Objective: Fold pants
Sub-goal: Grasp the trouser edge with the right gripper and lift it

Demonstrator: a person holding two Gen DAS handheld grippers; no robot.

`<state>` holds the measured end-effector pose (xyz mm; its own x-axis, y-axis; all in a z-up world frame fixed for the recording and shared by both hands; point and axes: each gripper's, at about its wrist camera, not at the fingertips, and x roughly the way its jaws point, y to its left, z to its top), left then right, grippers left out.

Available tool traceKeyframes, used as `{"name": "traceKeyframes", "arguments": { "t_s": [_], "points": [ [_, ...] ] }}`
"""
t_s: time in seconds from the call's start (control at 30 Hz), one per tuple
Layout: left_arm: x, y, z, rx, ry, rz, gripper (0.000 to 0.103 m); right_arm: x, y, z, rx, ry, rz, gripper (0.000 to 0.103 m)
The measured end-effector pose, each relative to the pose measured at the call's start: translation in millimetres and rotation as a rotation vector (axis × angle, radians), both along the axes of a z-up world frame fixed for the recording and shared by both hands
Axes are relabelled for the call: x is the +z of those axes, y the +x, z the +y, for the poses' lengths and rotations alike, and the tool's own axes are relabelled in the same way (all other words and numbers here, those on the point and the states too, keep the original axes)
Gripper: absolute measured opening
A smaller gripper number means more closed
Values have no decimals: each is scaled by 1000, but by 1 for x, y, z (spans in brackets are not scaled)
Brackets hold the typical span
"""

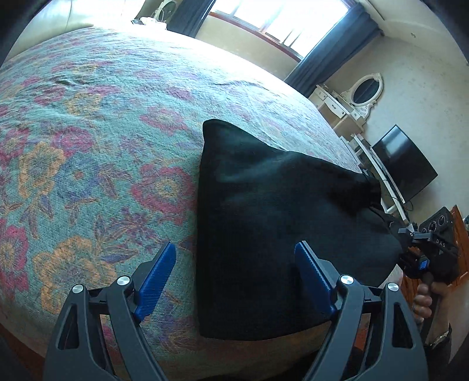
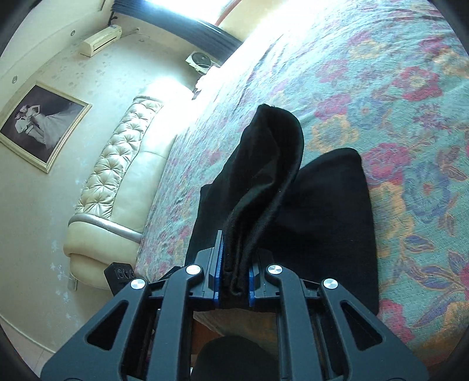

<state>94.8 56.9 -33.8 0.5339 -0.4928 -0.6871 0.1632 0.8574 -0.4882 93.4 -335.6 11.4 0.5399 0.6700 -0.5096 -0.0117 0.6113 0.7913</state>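
Pants [image 1: 278,222]: right end hidden behind right gripper [image 1: 409,234], lower right. Hand [image 1: 425,299]: cut by frame edge. Window [image 1: 293,14]: overexposed, upper centre.

Daylight is pouring through a window [image 1: 293,20] with dark blue curtains [image 1: 331,49] onto a bed's floral cover [image 1: 96,132]. A white dresser [image 1: 340,108] with an oval mirror [image 1: 365,91] and a dark TV [image 1: 407,164] are standing against the cream wall [image 1: 425,96]. A tufted headboard [image 2: 117,164] is curving beneath a framed picture [image 2: 41,123].

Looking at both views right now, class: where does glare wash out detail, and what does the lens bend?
Left wrist view: the window is blown out and the bedspread bulges. Right wrist view: glare bleaches the bedspread's far end, and the black pants show little texture.
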Motion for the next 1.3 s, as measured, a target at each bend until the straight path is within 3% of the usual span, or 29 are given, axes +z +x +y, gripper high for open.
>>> {"name": "traceKeyframes", "arguments": {
  "t_s": [0.13, 0.37, 0.53, 0.57, 0.63, 0.7, 0.8, 0.97, 1.23, 1.3],
  "points": [
    [-7, -1, -12, -25, 4, 18, 82, -18, -1, -13, -17, 11, 40, 12],
    [-20, 3, -12, -43, -1, 58, 82, -44, -9, -26, -16, -73, 92, 12],
    [-23, 2, -11, -37, -43, 77, 82, -62, -15, -37, -31, -22, 128, 14],
    [-21, 1, -9, -30, -42, 68, 82, -60, -15, -38, -31, -19, 130, 17],
    [-17, -2, -3, -13, -53, 48, 82, -54, -20, -47, -44, -6, 128, 35],
    [-19, -1, 6, 7, -104, 63, 82, -45, -28, -62, -97, -8, 110, 84],
    [-31, 4, 21, 58, -193, 133, 82, -48, -36, -77, -111, -9, 127, 85],
    [-39, 3, 24, 64, -277, 171, 83, -86, -42, -73, -103, 135, 207, 85],
    [-45, 0, 6, -1, -399, 212, 84, -85, -33, -45, -65, 135, 150, 88],
    [-45, -1, 5, 7, -402, 210, 84, -84, -30, -41, -56, 123, 147, 84]
  ]
}}
